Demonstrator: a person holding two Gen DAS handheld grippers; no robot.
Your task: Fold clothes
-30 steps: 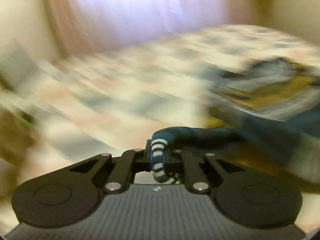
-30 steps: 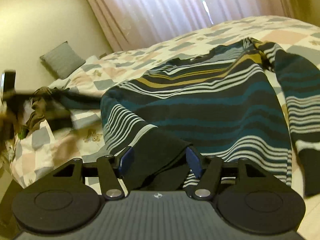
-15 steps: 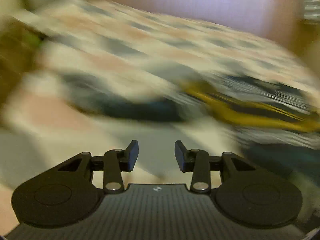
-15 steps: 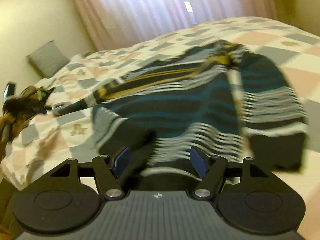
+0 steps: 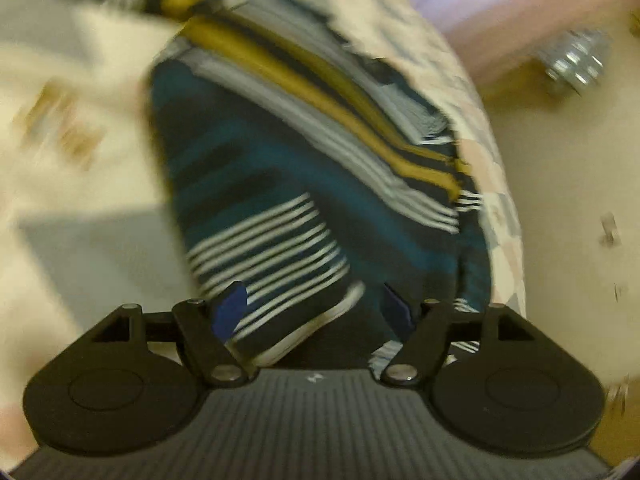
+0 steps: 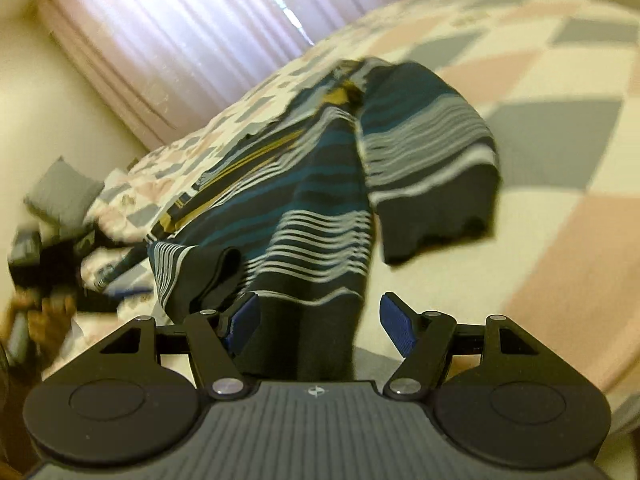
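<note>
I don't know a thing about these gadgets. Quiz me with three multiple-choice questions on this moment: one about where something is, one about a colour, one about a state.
1. Where does the striped sweater lie?
A. on the checked bedspread
B. on a wooden chair
C. in a laundry basket

2. What colour are the broad stripes across the sweater's upper part?
A. red
B. mustard yellow
C. purple

3. How do the right gripper's jaws stand?
A. shut tight with nothing between
B. apart, with the dark hem between them
C. out of view

Answers:
1 A: the quilt shows on both sides of it.
2 B: the left wrist view shows them.
3 B: a wide gap separates the blue pads, which are not pressing the cloth.
</note>
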